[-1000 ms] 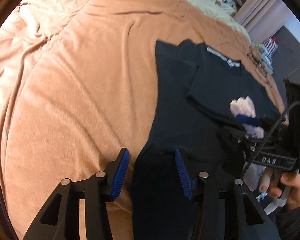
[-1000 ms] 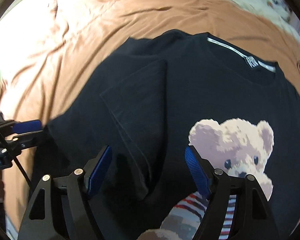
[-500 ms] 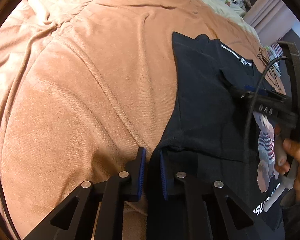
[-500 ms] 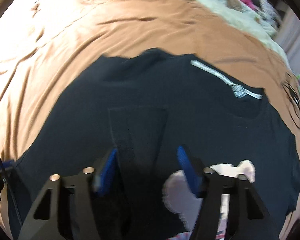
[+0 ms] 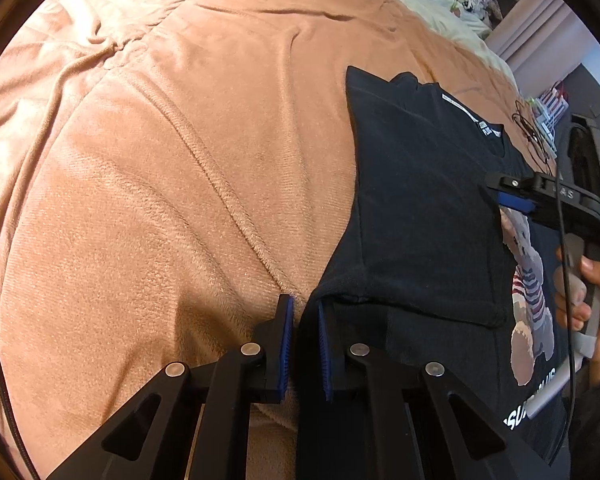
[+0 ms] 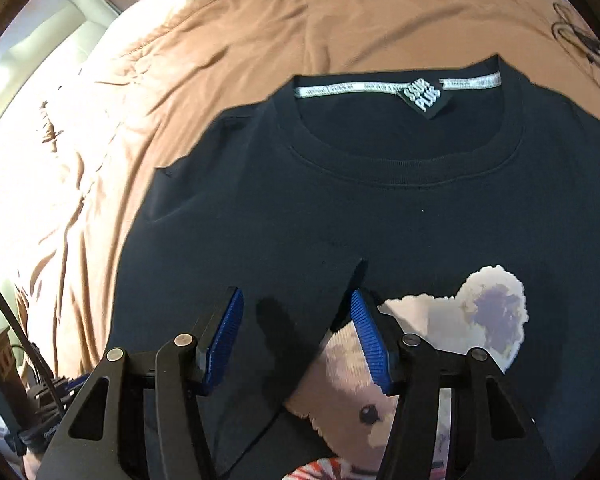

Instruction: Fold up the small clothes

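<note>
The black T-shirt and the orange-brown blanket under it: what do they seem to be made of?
The black T-shirt looks like matte cotton jersey, judging by its ribbed, stitched collar and flat, limp drape; its bear print seems a thin flat layer on the cloth. The blanket looks like plush fleece or velour: short soft pile, fine ribbing, slight sheen. The exact fibres cannot be told.

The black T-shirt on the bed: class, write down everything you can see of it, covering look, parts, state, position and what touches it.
The black T-shirt looks like soft knit cotton. It has a ribbed round collar, white neck tape, a black neck label and a teddy bear print in a striped top with white lettering below. It lies front up on the tan blanket, one side folded inward over the chest. The left gripper pinches its folded side edge. The right gripper is on a raised fold beside the bear, its jaws apart.
</note>
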{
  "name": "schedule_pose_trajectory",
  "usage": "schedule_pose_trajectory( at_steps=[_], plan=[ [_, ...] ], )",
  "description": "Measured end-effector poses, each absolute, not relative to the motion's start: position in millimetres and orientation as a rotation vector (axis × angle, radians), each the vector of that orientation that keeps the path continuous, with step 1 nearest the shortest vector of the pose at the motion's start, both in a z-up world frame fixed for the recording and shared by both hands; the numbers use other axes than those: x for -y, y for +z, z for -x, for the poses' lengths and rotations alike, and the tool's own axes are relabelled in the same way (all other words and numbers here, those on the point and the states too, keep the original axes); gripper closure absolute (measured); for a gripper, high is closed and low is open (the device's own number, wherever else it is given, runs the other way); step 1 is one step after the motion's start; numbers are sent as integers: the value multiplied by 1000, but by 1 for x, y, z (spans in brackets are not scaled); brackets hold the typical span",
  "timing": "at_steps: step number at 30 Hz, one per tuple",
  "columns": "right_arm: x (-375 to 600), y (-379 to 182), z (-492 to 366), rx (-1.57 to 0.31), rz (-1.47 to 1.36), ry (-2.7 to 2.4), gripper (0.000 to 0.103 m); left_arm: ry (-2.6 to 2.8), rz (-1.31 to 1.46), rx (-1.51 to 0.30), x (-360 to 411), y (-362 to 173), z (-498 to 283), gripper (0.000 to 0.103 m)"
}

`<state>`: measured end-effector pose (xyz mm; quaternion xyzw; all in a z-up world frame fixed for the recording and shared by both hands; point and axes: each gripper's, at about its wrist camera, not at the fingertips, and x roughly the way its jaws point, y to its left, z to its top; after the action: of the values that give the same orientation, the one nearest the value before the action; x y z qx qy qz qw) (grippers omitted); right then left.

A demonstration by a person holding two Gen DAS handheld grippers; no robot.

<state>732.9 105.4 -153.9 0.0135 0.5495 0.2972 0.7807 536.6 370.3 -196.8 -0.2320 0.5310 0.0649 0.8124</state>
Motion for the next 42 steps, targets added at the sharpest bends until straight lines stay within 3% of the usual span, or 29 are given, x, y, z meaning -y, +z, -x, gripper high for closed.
schedule_pose_trajectory(
  at_steps=[2, 3, 4, 5, 7, 11, 13, 15, 17, 18, 25, 27, 29, 36, 40, 42],
  plan=[
    [-107, -155, -738, -1181, -58, 643, 50, 138, 493, -1133, -370, -197, -536, 90],
    [-108, -156, -740, -1178, -67, 642, 57, 139, 497, -1132, -371, -198, -537, 90],
    [-108, -157, -742, -1174, -62, 629, 86, 140, 503, -1132, -372, -198, -537, 90],
    [-109, -155, -743, -1180, -51, 612, 94, 142, 509, -1130, -372, -198, -536, 91],
    [-105, -154, -744, -1171, -82, 614, 101, 146, 512, -1128, -373, -197, -536, 91],
    [-104, -149, -736, -1126, -24, 558, 101, 156, 497, -1132, -371, -197, -534, 91],
    [-111, -149, -730, -1153, 31, 550, 95, 159, 487, -1138, -369, -194, -534, 91],
    [-111, -142, -726, -1149, 65, 539, 80, 151, 476, -1134, -367, -188, -532, 91],
    [-105, -132, -721, -1128, 59, 554, 32, 145, 480, -1116, -367, -179, -529, 91],
    [-101, -127, -716, -1114, 43, 566, 29, 143, 488, -1106, -366, -175, -528, 91],
    [-88, -120, -667, -1171, -14, 723, 29, 179, 477, -1063, -361, -151, -510, 91],
    [-88, -124, -654, -1202, -34, 753, 34, 193, 480, -1061, -360, -147, -500, 91],
    [-90, -131, -642, -1239, -55, 770, 50, 202, 485, -1057, -359, -144, -490, 91],
    [-101, -161, -622, -1332, -116, 773, 66, 217, 520, -1031, -349, -131, -456, 91],
    [-107, -172, -620, -1335, -119, 730, 94, 203, 536, -1018, -338, -127, -442, 91],
    [-109, -173, -618, -1342, -115, 699, 99, 202, 533, -1030, -333, -127, -437, 91]
  ],
)
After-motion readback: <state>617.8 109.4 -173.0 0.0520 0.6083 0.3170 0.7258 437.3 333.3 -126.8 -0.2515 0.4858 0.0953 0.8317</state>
